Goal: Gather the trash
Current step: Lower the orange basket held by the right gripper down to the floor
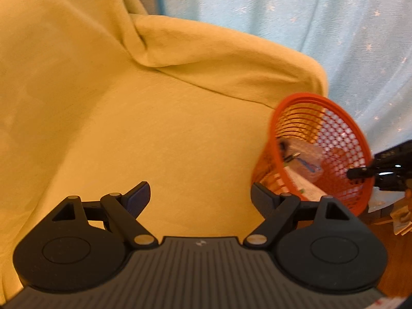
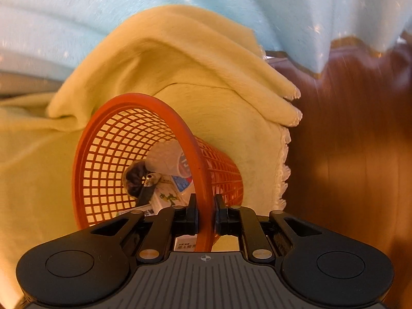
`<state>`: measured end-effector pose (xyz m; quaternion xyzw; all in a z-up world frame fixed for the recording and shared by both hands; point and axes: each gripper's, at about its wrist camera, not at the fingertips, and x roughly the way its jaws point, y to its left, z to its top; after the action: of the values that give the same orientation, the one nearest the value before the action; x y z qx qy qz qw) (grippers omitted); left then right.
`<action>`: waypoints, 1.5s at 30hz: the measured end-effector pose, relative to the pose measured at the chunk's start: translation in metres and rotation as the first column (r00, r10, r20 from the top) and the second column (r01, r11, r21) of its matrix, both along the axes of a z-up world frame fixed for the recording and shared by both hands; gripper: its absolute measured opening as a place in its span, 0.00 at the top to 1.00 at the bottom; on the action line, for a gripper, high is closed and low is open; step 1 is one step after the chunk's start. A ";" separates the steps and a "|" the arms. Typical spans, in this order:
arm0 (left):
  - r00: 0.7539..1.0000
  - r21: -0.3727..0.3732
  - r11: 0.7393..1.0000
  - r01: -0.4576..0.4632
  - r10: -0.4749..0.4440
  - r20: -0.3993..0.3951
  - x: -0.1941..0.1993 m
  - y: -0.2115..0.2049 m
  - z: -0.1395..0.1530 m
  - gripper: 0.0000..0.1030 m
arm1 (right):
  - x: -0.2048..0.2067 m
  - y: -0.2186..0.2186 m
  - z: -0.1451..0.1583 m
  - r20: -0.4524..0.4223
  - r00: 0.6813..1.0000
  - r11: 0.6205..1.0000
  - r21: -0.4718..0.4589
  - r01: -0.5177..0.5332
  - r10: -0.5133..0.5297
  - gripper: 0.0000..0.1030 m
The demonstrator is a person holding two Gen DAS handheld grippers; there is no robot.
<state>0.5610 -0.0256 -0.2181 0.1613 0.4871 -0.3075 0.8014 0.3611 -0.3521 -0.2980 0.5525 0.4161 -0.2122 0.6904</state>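
Yellow cloth (image 1: pixel 128 103) covers most of what we look over, draped in thick folds, with pale blue star-printed curtain (image 1: pixel 334 13) behind and dark wooden floor (image 2: pixel 360 154) off to one side. Our right gripper (image 2: pixel 206 219) has its jaws clamped on the rim of the orange mesh basket (image 2: pixel 108 154), one finger inside and one outside, and the basket sits tilted with its mouth turned toward us. Our left gripper (image 1: pixel 200 198) hangs open over bare cloth with nothing between its fingers, just beside the basket (image 1: pixel 342 139).

We judge the collecting to be well along: the basket already holds a fair heap. Inside it we make out a crumpled white wrapper (image 2: pixel 164 159), printed paper packets (image 2: pixel 167 198) with green and blue markings, and a dark rounded lump (image 2: pixel 135 177) that we cannot identify. No loose trash shows on the cloth in either view. At the left view's edge some pale scraps (image 1: pixel 401 219) lie on the floor past the basket; whether they are trash left to gather, we cannot tell
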 end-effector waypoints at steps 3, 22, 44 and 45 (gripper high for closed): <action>1.000 0.002 1.000 -0.014 0.014 0.001 -0.005 0.004 0.000 0.20 | -0.029 -0.009 -0.004 0.057 0.997 0.998 0.049 0.042 -0.044 0.91; 0.997 -0.024 0.997 0.073 -0.073 0.014 -0.034 0.018 -0.007 0.21 | -0.048 0.041 -0.006 0.194 0.971 0.988 0.089 0.127 -0.142 0.88; 0.982 -0.087 0.979 0.186 -0.188 -0.021 -0.107 0.017 0.000 0.21 | -0.180 0.062 0.027 0.147 0.943 0.955 0.056 0.292 -0.297 0.88; 0.982 -0.088 0.979 0.184 -0.186 -0.022 -0.114 0.012 -0.001 0.21 | -0.188 0.057 0.026 0.143 0.943 0.954 0.054 0.295 -0.300 0.88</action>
<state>0.4472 -0.0133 -0.2196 0.1670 0.4684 -0.4036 0.7680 0.1727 -0.2948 -0.2722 0.6344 0.2780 -0.2652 0.6708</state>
